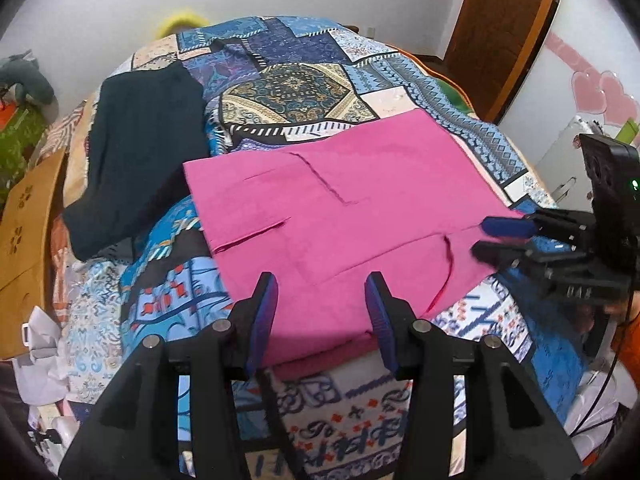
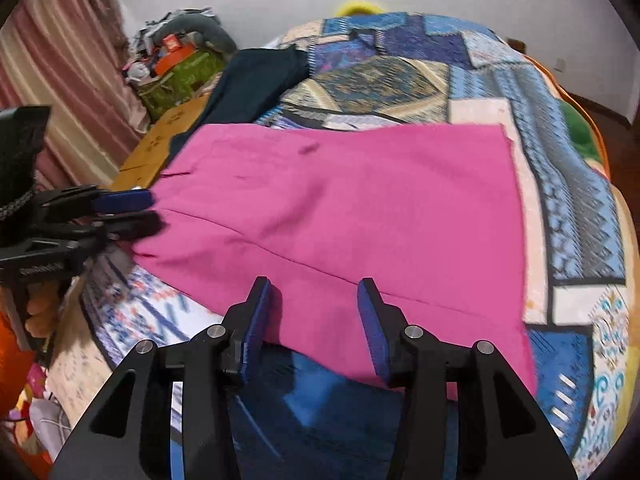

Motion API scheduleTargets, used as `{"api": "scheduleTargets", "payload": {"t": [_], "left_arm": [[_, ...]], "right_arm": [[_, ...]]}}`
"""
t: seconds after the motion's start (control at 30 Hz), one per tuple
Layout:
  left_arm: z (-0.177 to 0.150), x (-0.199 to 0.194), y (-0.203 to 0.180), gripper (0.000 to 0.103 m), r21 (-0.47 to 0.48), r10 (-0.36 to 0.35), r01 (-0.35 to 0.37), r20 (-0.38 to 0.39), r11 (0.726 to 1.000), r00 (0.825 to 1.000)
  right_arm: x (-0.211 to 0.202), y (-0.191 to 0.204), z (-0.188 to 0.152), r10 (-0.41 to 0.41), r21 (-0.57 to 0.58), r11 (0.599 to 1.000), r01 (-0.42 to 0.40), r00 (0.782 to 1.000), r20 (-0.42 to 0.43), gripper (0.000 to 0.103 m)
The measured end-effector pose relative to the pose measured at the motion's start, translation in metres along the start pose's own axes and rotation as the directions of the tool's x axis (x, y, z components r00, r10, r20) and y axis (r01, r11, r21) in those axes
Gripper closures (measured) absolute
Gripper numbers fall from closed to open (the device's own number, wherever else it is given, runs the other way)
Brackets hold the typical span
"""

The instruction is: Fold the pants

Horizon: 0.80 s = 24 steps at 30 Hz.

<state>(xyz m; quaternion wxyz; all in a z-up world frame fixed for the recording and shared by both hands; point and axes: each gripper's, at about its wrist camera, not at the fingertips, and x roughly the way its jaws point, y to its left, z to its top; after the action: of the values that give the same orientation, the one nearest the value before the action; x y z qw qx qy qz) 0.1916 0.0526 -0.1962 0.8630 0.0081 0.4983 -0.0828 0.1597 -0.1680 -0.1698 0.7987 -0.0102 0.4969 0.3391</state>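
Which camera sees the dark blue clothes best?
The left wrist view: the dark blue garment lies almost whole beside the pink pants. The right wrist view catches only a far strip behind the pants.

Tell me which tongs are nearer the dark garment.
Left. The left tongs are at the pink pants' near edge on the side where the dark garment lies; the right tongs work the far side.

pink pants (image 1: 340, 216) flat on quilt (image 1: 304, 92) | left hand-held gripper (image 1: 322, 292) open
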Motion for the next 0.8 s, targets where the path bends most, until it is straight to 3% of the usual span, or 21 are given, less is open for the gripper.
{"api": "scheduleTargets", "payload": {"t": [0.27, 0.37, 0.57, 0.8], "left_arm": [[-0.011, -0.010, 0.002, 0.056, 0.018, 0.007, -0.008, 0.013, 1.000, 1.000], [-0.013, -0.012, 0.002, 0.050, 0.023, 0.021, -0.021, 0.010, 1.000, 1.000], [-0.017, -0.017, 0.013, 0.044, -0.003, 0.005, -0.005, -0.007, 1.000, 1.000], [-0.015, -0.030, 0.034, 0.045, -0.060, 0.055, -0.053, 0.025, 0.997, 0.998]], "right_arm": [[-0.013, -0.043, -0.020, -0.092, 0.068, 0.993, 0.095, 0.995, -0.048, 0.063], [-0.020, -0.054, -0.027, -0.118, 0.084, 0.989, 0.122, 0.992, -0.049, 0.062], [-0.025, -0.058, -0.030, -0.125, 0.100, 0.987, 0.130, 0.991, -0.051, 0.062], [-0.032, -0.053, -0.016, -0.124, 0.085, 0.988, 0.129, 0.990, -0.064, 0.062]]}}
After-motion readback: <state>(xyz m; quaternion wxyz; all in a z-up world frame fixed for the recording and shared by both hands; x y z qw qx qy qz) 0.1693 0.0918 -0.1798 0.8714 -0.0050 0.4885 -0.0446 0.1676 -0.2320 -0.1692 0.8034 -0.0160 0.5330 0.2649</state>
